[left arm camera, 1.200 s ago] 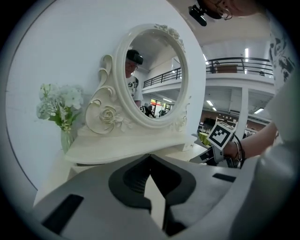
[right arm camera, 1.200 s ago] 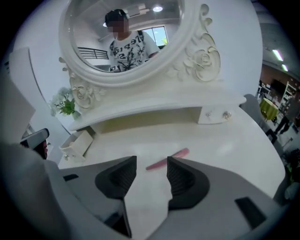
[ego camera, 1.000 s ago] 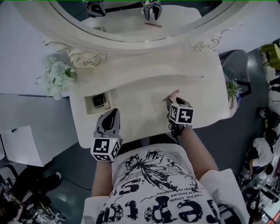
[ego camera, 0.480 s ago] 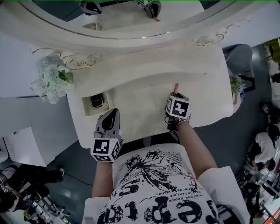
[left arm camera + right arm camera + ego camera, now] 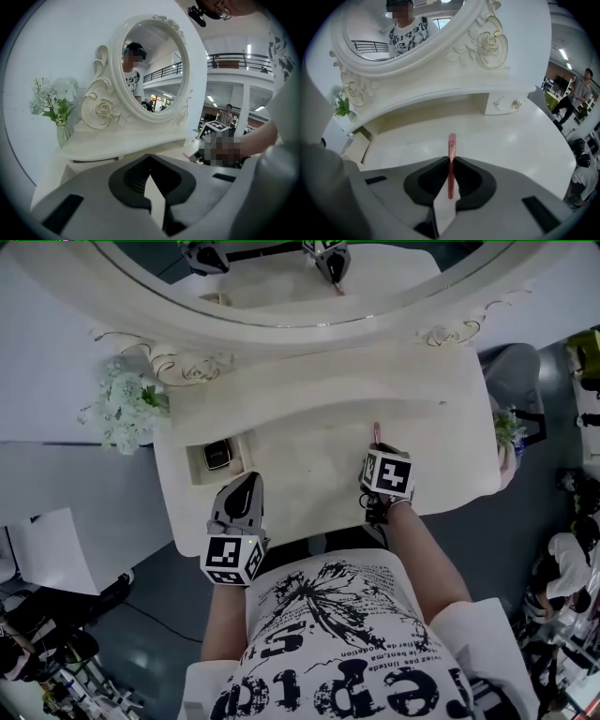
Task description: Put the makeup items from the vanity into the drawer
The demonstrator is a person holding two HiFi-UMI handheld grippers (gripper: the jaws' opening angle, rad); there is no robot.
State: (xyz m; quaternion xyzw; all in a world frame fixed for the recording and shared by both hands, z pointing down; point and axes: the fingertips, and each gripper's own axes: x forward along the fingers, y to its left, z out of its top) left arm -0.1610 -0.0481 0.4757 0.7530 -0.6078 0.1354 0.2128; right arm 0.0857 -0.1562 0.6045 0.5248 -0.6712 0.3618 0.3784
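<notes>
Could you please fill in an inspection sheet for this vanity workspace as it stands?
Surface: cream vanity top with a raised back shelf.
Job's things: pink makeup pencil between the right jaws; small square case in the open drawer.
Clutter: white flowers at left.
Grippers: right gripper has just been closing, shut on the pencil; left gripper shut, empty.
Cables: nothing seen on the vanity.
Surroundings: oval mirror; people at right.

Lighting: bright, even and diffuse from overhead. The white vanity top [image 5: 520, 140] ahead of the jaws shows a mild sheen, no hard glare.

Shadows: soft, lying under the shelf [image 5: 440, 89] beyond the jaws.

Both gripper views: strong fisheye bending, black vignette at the corners. The pink stick [image 5: 451, 145] between the jaws is sharp; jaw bodies nearest the lens are soft.

Head view: grey, low contrast.
</notes>
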